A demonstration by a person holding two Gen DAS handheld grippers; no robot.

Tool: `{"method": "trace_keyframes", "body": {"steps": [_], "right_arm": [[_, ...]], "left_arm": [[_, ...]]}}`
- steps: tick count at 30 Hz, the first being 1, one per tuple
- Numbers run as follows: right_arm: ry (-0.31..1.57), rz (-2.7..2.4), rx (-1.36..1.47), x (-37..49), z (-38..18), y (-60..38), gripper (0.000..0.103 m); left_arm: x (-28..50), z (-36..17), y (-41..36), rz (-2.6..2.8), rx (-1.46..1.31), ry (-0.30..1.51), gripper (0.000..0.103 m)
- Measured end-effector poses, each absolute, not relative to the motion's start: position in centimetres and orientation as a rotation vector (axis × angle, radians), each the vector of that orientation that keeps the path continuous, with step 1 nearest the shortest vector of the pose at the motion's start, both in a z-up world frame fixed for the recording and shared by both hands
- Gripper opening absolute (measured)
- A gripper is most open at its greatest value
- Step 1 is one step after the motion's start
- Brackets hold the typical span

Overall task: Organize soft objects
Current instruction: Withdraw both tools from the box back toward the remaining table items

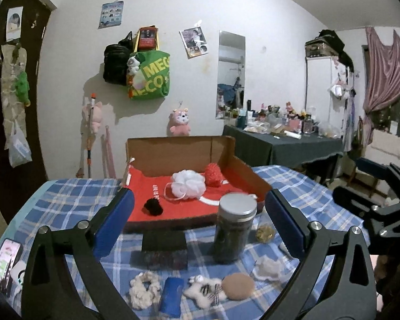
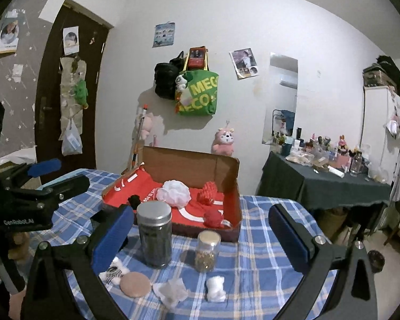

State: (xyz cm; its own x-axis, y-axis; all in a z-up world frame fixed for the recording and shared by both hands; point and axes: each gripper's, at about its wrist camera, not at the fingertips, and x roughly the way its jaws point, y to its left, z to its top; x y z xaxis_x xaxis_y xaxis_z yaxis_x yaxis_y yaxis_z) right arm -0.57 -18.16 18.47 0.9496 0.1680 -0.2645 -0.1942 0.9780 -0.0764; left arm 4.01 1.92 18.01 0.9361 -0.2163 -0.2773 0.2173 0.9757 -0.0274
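A cardboard box (image 1: 178, 154) lined in red holds a white bath puff (image 1: 188, 184), a red knitted piece (image 1: 213, 174) and a black pom (image 1: 153, 206). On the blue plaid cloth in front lie a white scrunchie (image 1: 144, 289), a white plush with a striped bow (image 1: 206, 290), a tan round puff (image 1: 237, 285) and white wadding (image 1: 268, 268). My left gripper (image 1: 200, 221) hangs open above them, holding nothing. My right gripper (image 2: 200, 240) is open and bare over the tan puff (image 2: 135, 284), crumpled wadding (image 2: 170, 290) and a cotton lump (image 2: 216, 289).
A tall silver-lidded jar (image 1: 234, 229) and a small glass jar (image 2: 207, 250) stand before the box. Two dark blocks (image 1: 164, 241) and a blue roll (image 1: 172, 296) lie nearby. A phone (image 1: 6, 264) sits at the left edge. A cluttered dark-clothed table (image 2: 320, 186) stands right.
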Motion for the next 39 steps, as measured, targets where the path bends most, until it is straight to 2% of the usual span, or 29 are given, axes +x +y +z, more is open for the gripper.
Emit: {"method": "trace_keyframes", "body": {"steps": [9,24,39], "right_arm": [[0.276,0.154,-0.028,-2.2,15.3,-19.4,0.103],[0.432,0.15,0.027,-0.7,9.0,-19.9,0.103],[0.504,0.138,0.016,0.7,6.3,-19.5,0.103]], "left_arm": [[2.6,15.1,1.7,-0.203,0.017,0.324,0.1],[3.3,9.7,1.5,-0.186,0.017,0.461,0.1],[5.5,6.0,2.3,-0.15,-0.016,0.599,0.1]]}}
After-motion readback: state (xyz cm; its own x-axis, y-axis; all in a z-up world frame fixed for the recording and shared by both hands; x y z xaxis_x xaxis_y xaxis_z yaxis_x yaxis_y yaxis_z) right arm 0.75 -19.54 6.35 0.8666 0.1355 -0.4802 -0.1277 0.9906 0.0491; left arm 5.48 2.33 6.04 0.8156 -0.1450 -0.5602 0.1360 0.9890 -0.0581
